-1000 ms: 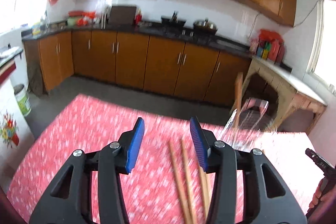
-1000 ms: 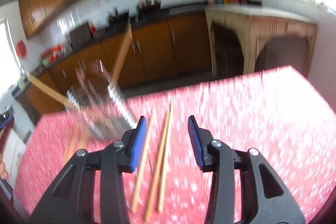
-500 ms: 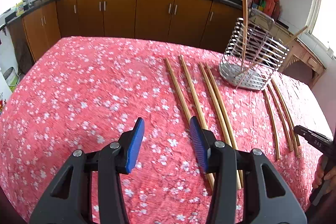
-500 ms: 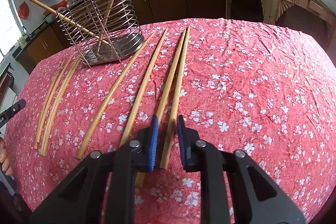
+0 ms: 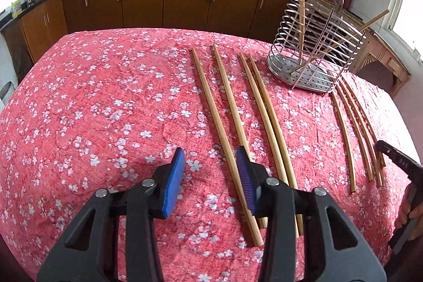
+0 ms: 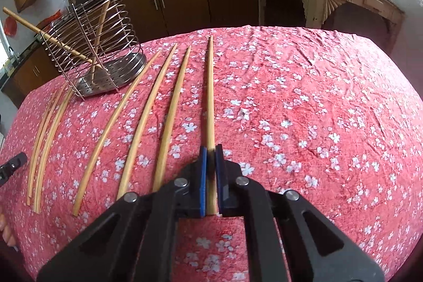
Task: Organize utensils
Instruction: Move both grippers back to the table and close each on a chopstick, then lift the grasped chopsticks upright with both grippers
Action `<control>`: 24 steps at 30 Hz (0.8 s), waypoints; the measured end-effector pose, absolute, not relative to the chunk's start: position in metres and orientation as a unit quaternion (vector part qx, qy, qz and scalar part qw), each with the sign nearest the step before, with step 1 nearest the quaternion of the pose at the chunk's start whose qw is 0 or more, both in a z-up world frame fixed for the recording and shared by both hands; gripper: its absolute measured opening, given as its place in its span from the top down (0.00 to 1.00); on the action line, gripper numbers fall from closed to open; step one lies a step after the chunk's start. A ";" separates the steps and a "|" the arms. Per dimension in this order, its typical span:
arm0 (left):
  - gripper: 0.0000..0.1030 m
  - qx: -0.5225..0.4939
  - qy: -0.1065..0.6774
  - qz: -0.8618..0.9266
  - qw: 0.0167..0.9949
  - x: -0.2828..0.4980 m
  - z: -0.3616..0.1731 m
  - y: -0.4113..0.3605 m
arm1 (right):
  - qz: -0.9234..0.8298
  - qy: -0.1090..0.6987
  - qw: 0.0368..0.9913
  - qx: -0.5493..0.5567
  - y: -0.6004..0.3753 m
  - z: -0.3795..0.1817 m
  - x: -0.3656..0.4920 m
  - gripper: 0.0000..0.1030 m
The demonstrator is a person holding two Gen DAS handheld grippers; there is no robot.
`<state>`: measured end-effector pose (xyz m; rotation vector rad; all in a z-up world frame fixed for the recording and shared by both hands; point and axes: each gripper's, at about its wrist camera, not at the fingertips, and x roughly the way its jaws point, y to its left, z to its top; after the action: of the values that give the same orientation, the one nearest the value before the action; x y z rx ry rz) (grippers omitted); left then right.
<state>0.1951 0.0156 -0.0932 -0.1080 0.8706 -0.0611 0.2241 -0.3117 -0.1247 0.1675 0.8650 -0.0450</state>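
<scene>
Red cloth with white blossoms (image 6: 304,97) covers the table. Steel wire utensil rack (image 6: 95,44) stands at its far side and serves as landmark; two long wooden chopsticks (image 6: 105,4) lean inside it.

Right gripper (image 6: 210,149): blue pads clamped on the near end of a pale wooden chopstick (image 6: 210,97), the one lying farthest right of the rack; jaws have just closed onto it.

Left gripper (image 5: 210,165): jaws apart and just narrowing, a wooden chopstick (image 5: 211,107) left of the rack lying between the pads, not pressed.

Further chopsticks lie on the cloth on both sides of the rack.
</scene>
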 end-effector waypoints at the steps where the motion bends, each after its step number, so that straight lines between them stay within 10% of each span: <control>1: 0.66 -0.050 0.425 -0.027 0.904 0.198 -0.095 0.013 | -0.022 0.418 0.905 0.076 -0.311 -0.124 0.224 0.93; 13: 0.92 -0.025 0.428 -0.011 0.903 0.214 -0.105 0.000 | -0.021 0.415 0.908 0.060 -0.305 -0.125 0.224 0.92; 24: 0.93 -0.028 0.434 -0.017 0.900 0.203 -0.106 0.032 | -0.035 0.413 0.906 0.085 -0.312 -0.125 0.222 0.92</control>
<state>0.2035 0.0315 -0.1056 -0.0585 0.8973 -0.0354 0.2222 -0.3119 -0.1252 0.1749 0.8528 -0.0722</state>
